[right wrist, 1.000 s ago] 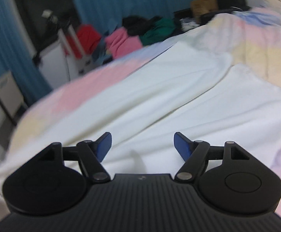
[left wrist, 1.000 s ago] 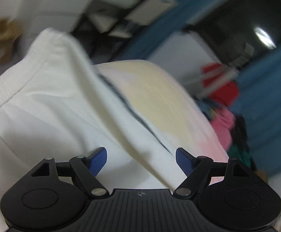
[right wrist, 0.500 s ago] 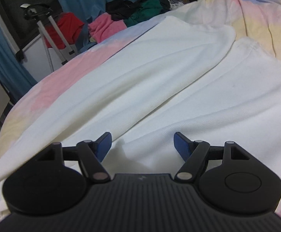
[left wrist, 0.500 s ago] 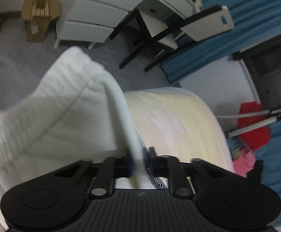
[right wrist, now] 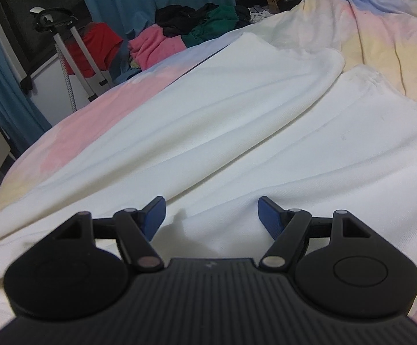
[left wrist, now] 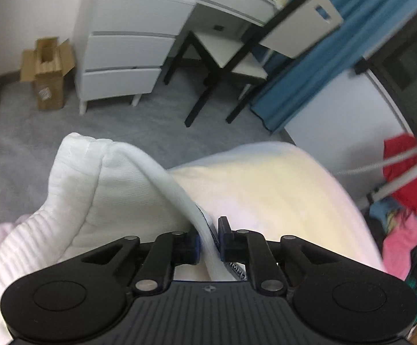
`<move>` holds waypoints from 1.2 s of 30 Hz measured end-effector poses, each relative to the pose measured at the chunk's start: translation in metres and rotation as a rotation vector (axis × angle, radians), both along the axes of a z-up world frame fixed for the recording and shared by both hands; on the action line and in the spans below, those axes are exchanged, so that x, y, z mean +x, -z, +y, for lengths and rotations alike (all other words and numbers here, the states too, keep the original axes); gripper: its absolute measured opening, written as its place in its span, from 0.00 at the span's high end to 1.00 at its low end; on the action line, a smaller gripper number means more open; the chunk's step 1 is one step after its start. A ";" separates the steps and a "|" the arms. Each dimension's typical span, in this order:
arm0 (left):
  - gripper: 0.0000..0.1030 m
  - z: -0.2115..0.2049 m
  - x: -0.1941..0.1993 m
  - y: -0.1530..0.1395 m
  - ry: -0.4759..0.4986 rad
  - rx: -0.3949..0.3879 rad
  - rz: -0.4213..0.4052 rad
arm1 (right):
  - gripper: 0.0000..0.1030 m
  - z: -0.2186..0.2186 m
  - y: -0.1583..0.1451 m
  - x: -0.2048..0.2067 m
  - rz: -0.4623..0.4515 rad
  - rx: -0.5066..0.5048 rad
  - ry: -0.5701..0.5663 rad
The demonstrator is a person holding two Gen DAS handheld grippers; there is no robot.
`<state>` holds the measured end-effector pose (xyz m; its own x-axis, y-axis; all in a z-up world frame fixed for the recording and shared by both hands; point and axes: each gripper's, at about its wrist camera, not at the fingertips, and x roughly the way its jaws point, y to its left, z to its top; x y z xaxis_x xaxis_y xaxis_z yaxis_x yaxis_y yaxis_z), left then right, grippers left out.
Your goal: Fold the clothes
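Note:
A white ribbed garment (right wrist: 237, 120) lies spread over the pastel bed cover (right wrist: 380, 28), one long part folded diagonally across the rest. My left gripper (left wrist: 209, 243) pinches a raised fold of this garment (left wrist: 116, 189) between its blue pads near the bed's edge. Its jaws are opening slightly, with the cloth still pressed between them. The lifted cloth hangs to the left over the grey floor. My right gripper (right wrist: 211, 215) hovers open just above the flat white cloth, with nothing between its fingers.
Past the bed edge are a white drawer desk (left wrist: 128, 54), a black-framed chair (left wrist: 237, 57) and an open cardboard box (left wrist: 48, 72) on grey carpet. A heap of pink, green and black clothes (right wrist: 179, 34) and a red garment on a stand (right wrist: 93, 46) sit beyond the bed.
My left gripper went from wide open to shut on a fold of the white garment and carried it sideways toward the bed's edge. The right gripper stayed open and drew slightly nearer the cloth.

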<state>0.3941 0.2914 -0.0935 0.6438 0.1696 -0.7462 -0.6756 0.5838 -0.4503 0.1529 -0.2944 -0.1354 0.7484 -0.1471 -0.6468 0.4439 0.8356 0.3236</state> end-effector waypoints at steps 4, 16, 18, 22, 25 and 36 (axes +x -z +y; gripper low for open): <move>0.59 -0.013 -0.016 0.001 0.079 0.064 -0.045 | 0.29 0.000 -0.001 0.003 -0.004 -0.020 -0.012; 0.24 -0.095 -0.141 -0.058 0.356 0.201 0.058 | 0.29 0.014 -0.020 -0.005 -0.049 -0.103 -0.079; 0.24 -0.099 -0.177 -0.059 0.349 0.153 0.076 | 0.29 0.015 -0.025 -0.009 -0.058 -0.113 -0.090; 0.23 -0.103 -0.245 -0.055 0.364 0.082 0.077 | 0.29 0.016 -0.033 -0.023 -0.065 -0.109 -0.109; 0.23 -0.099 -0.286 -0.051 0.381 0.102 0.104 | 0.29 0.017 -0.037 -0.033 -0.066 -0.110 -0.104; 0.16 -0.017 -0.379 -0.036 0.087 -0.080 0.152 | 0.29 0.009 -0.042 -0.045 -0.076 -0.100 -0.092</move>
